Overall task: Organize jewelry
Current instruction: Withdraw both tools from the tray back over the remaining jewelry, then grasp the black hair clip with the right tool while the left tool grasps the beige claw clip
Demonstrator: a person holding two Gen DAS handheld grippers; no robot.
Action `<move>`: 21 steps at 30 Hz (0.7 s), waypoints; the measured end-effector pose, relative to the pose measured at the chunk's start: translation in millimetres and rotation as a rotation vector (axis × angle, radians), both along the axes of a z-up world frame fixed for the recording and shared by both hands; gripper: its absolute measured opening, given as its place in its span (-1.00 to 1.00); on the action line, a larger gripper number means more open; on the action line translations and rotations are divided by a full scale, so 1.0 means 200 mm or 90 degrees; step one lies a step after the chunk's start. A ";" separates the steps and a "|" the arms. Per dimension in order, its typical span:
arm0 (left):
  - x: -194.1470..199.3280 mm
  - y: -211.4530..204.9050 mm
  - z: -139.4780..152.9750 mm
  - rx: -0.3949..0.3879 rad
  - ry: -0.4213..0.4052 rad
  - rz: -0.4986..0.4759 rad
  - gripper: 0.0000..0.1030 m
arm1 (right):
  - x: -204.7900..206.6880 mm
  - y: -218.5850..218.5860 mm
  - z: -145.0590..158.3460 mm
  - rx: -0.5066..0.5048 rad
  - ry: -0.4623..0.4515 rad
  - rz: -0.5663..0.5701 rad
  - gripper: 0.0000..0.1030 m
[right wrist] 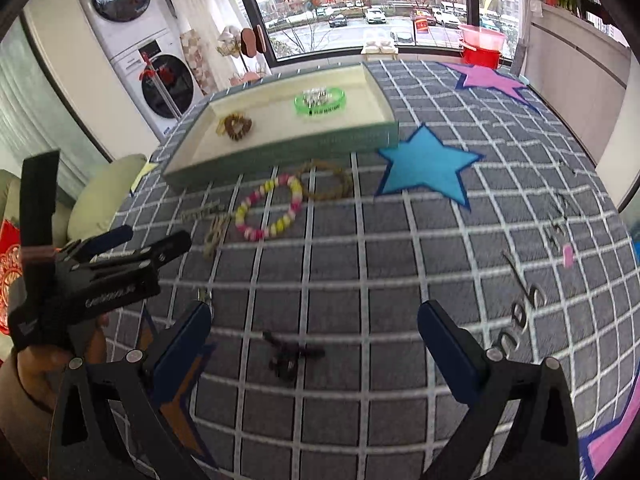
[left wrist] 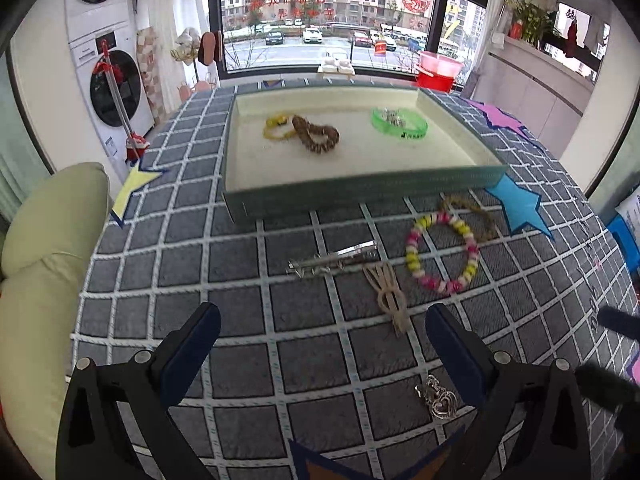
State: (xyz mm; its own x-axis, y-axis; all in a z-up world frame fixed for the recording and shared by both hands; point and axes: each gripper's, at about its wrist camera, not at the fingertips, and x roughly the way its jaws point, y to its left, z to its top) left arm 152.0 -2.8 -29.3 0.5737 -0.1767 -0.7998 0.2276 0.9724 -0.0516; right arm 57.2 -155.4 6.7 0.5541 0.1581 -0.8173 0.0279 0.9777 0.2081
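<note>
Both tongs hang open and empty over the grid-patterned counter [left wrist: 240, 280]. The left tongs [left wrist: 320, 344] hover just short of a tan bow clip [left wrist: 389, 294] and a silver hair clip [left wrist: 332, 260], with a heart pendant [left wrist: 438, 398] by the right-hand finger. The right tongs [right wrist: 314, 340] sit over a dark clip [right wrist: 290, 356]. A pink-and-yellow bead bracelet [right wrist: 269, 208] lies before the tray [right wrist: 280, 150], which holds a brown bracelet [left wrist: 316, 134] and a green band [left wrist: 400, 124]
</note>
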 end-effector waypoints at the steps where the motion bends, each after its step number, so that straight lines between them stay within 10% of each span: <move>1: 0.00 0.00 -0.01 -0.001 0.002 0.000 1.00 | -0.02 0.01 -0.02 -0.001 0.006 -0.003 0.99; 21: 0.03 -0.11 -0.10 0.038 0.014 -0.023 0.95 | -0.04 0.13 -0.16 -0.048 0.035 -0.038 0.74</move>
State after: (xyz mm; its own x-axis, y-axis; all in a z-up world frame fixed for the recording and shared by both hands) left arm 157.1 -24.5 -49.6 0.5503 -0.1491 -0.8215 0.2625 0.9649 0.0007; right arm 48.4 -128.8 -26.1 0.5149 0.0630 -0.8549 0.0961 0.9868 0.1306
